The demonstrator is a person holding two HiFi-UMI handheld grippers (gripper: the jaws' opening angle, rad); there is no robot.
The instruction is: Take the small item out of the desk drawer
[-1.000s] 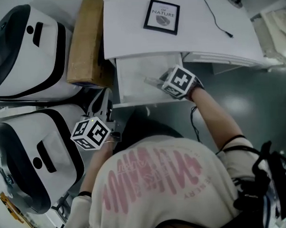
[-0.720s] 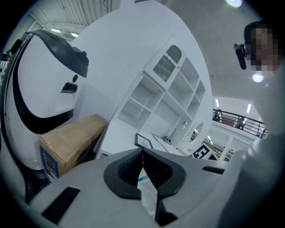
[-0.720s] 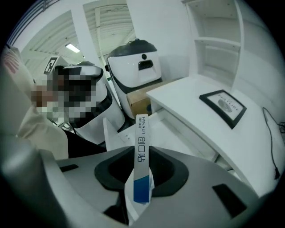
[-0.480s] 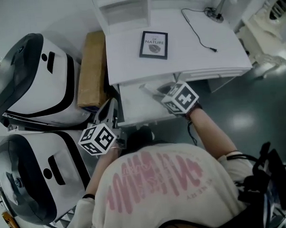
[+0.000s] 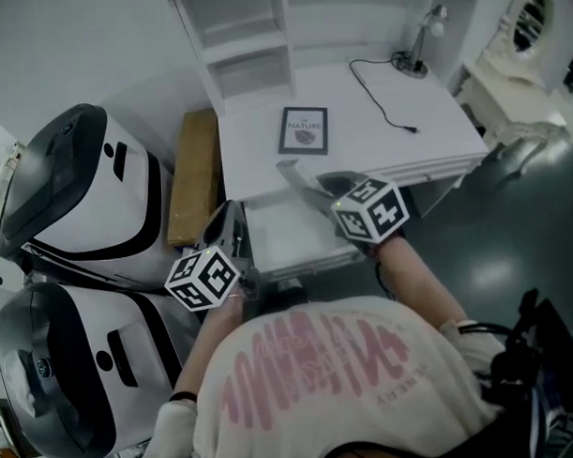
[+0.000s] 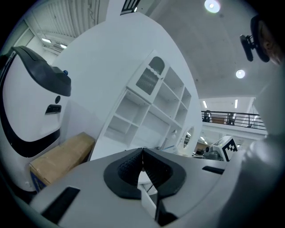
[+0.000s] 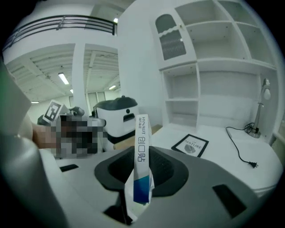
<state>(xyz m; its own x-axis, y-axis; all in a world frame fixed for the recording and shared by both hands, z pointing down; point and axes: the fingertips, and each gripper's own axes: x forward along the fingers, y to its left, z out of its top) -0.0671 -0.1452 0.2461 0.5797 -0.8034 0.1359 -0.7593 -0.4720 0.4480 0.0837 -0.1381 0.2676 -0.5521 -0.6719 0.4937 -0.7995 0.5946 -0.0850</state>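
Note:
The small item is a slim white box with a blue end (image 7: 141, 147). It stands upright between the pads of my right gripper (image 7: 141, 165), which is shut on it. In the head view the right gripper (image 5: 325, 191) holds the box (image 5: 296, 176) above the front edge of the white desk (image 5: 377, 145), over the open drawer (image 5: 285, 240). My left gripper (image 5: 232, 227) hangs at the drawer's left corner. In the left gripper view its pads (image 6: 133, 165) meet with nothing between them.
A framed picture (image 5: 303, 131), a lamp (image 5: 421, 40) and its cable (image 5: 381, 103) are on the desk. A white shelf unit (image 5: 242, 42) stands behind it. A brown carton (image 5: 193, 175) and two white-and-black appliances (image 5: 74, 188) (image 5: 76, 372) are at the left.
Both grippers have risen. The right one has lifted the box out of the drawer to desk-top height. The left one has come up beside the drawer, still shut.

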